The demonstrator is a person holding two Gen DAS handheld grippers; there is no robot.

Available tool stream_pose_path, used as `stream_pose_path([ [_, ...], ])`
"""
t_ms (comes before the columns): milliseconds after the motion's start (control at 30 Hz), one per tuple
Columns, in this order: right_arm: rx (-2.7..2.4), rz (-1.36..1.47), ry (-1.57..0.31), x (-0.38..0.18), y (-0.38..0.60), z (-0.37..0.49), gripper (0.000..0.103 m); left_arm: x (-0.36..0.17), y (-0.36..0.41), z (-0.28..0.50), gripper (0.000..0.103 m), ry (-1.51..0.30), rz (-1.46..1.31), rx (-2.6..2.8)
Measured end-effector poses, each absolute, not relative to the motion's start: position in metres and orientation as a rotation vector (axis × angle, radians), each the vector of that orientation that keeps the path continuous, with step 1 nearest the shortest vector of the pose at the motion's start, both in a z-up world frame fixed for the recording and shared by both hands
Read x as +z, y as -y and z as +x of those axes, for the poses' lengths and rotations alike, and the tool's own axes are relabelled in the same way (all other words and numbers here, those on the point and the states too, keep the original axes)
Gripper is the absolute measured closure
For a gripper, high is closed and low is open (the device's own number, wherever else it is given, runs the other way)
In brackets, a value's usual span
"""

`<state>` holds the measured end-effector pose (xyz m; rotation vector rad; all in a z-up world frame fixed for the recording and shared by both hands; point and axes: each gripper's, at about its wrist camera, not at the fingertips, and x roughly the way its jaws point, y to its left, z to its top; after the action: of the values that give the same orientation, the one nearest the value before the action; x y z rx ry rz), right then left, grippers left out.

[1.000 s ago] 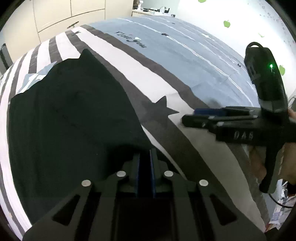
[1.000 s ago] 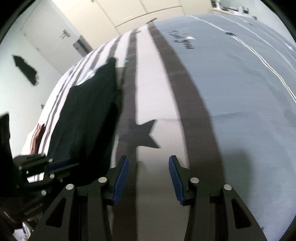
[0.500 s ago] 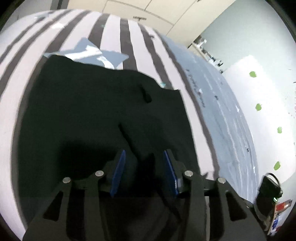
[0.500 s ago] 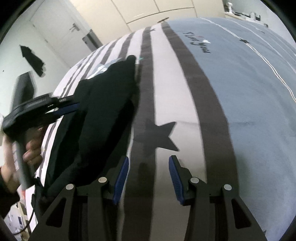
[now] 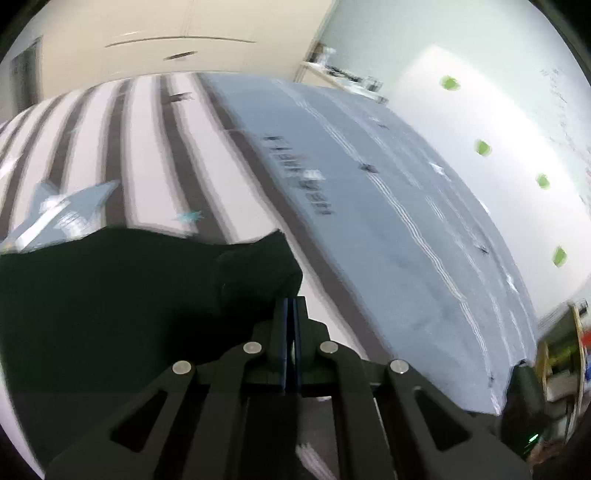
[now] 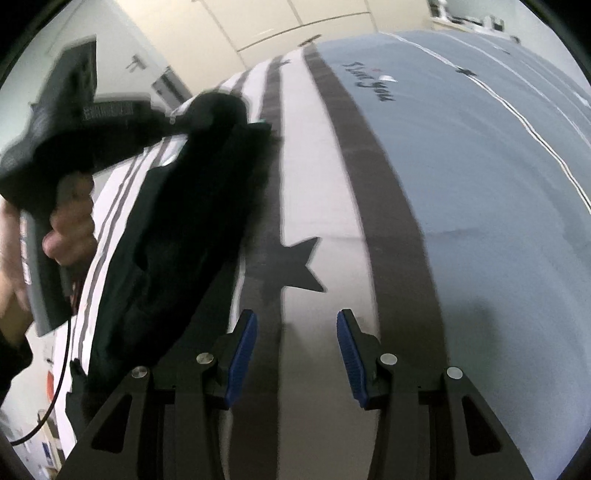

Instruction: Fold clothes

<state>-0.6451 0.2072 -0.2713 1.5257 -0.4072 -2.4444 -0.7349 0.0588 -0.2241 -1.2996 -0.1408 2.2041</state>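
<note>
A black garment lies on the striped side of the bed; in the right wrist view the garment rises in a bunch at its far end. My left gripper has its jaws closing, pads pressed together on that raised bunch of cloth at the garment's right corner. From the right wrist view, the left gripper hangs above the bed with the cloth draped from its tips, and a hand grips its handle. My right gripper is open over the bare cover, just right of the garment, with nothing between its blue pads.
The bed cover is blue-grey on the right and white with dark stripes on the left, with a dark star ahead of my right gripper. Cream cupboards stand beyond the bed. A white wall with green stickers runs along its far side.
My left gripper opened over the garment, then shut on a bunch of it and lifted it up off the bed. The right gripper has stayed where it was, still open.
</note>
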Motion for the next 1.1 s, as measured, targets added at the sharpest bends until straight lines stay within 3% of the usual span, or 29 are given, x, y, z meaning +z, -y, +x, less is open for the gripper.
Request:
stream_pose_path([
  [133,-2.496,1.53,0.45,-0.266,-0.231,-0.633,0.062,-0.221,-0.111,-0.717,0.101,0.124,-1.315,2.021],
  [267,-2.539,1.563,0.489,-0.266,-0.257,-0.619,0.062,-0.21,-0.108,-0.681,0.079,0.191,-1.269,1.922],
  [367,-2.545,1.596,0.498,-0.272,-0.269,-0.611,0.062,-0.209,-0.077,-0.664,0.073,0.235,-1.256,1.94],
  [633,-2.531,1.587,0.511,-0.277,-0.261,-0.608,0.062,-0.26,0.033,-0.67,0.072,0.181,-1.44,2.236],
  [967,-2.511,1.57,0.499,-0.275,-0.25,-0.615,0.062,-0.283,-0.01,-0.66,0.07,0.095,-1.46,2.12],
  [1100,-2.523,1.574,0.504,-0.275,-0.255,-0.612,0.062,-0.272,-0.04,-0.642,0.064,-0.038,-1.398,2.129],
])
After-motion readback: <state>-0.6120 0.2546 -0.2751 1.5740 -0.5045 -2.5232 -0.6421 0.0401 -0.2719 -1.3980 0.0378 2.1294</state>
